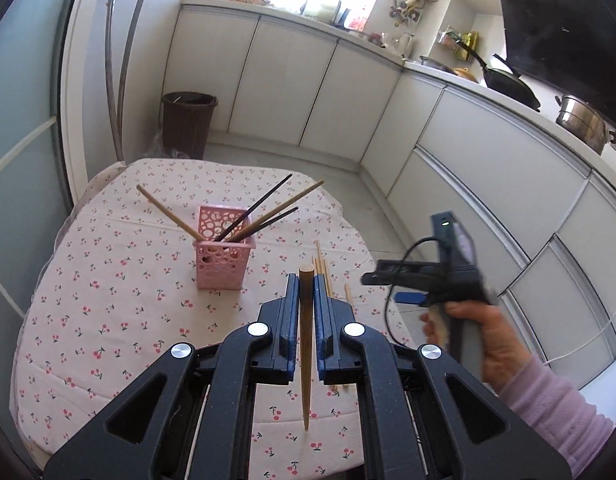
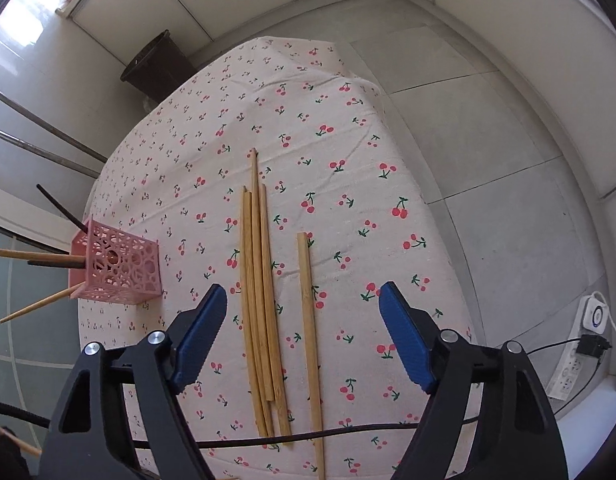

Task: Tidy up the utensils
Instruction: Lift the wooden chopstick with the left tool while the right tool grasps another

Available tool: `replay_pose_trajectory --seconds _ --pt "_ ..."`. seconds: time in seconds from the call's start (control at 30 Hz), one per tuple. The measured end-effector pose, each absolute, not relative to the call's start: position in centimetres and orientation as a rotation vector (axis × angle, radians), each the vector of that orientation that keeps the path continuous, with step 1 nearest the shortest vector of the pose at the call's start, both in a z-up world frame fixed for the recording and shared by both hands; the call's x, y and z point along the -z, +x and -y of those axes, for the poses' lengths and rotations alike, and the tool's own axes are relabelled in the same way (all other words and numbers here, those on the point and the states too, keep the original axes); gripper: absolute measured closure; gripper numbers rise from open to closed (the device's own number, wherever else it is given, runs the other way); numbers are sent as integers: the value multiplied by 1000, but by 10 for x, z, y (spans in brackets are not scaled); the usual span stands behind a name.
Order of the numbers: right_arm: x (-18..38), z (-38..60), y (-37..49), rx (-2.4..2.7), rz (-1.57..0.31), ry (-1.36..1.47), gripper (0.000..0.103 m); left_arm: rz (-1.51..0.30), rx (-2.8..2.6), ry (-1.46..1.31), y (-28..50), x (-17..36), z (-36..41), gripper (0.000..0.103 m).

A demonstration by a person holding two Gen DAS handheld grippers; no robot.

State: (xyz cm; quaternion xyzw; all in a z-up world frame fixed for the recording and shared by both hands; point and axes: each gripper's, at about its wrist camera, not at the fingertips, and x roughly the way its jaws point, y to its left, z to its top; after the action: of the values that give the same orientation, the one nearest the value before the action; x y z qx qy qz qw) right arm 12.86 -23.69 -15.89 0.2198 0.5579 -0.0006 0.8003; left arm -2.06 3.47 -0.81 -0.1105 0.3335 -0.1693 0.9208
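Wooden chopstick [image 1: 306, 340] pinched in left tongs [image 1: 306, 292], right tongs [image 2: 303, 300] spread over loose chopsticks [image 2: 259, 300].

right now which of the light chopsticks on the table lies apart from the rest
The single chopstick on the right of the bundle. The other four lie touching side by side; this one has bare cloth between it and them.

A pink basket [image 1: 224, 258] with round holes stands upright on the cherry cloth. Brown and black chopsticks [image 1: 263, 214] lean out of it in different ways. One brown chopstick [image 1: 306, 344] is up off the cloth, with its thin end pointing down. Five light wooden chopsticks [image 2: 259, 288] lie flat side by side, one a little apart.
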Motion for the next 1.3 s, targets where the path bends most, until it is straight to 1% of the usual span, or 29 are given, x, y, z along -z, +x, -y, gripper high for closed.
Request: replay_pose_trajectory --seconds 0.07,0.13,0.23,0.5,0.57,0.6,0.63,0.87,1.3 --pt "165 231 135 13 -1208 442 34 -670 360 -231 -23 2 -36 96" --pt "173 224 142 16 -1220 404 43 -664 371 -231 -24 0 -38 96" --pt "183 218 150 21 -1242 368 53 -656 377 -224 -25 -2 -37 96" --pt "201 208 168 30 -1265 314 69 -657 377 -232 -23 -4 -42 96" --pt "202 206 171 35 -1257 287 78 -658 375 -234 -23 -4 -43 96" --pt "203 206 172 36 -1252 287 88 -658 375 -235 -23 -5 -43 96" --pt "204 206 172 38 -1250 290 95 -658 374 -234 -23 -5 -43 96" --pt "195 202 168 28 -1209 289 95 -663 361 -233 -23 -5 -44 96" --pt "110 204 128 -93 -1029 328 95 -637 343 -250 -27 -14 -50 96"
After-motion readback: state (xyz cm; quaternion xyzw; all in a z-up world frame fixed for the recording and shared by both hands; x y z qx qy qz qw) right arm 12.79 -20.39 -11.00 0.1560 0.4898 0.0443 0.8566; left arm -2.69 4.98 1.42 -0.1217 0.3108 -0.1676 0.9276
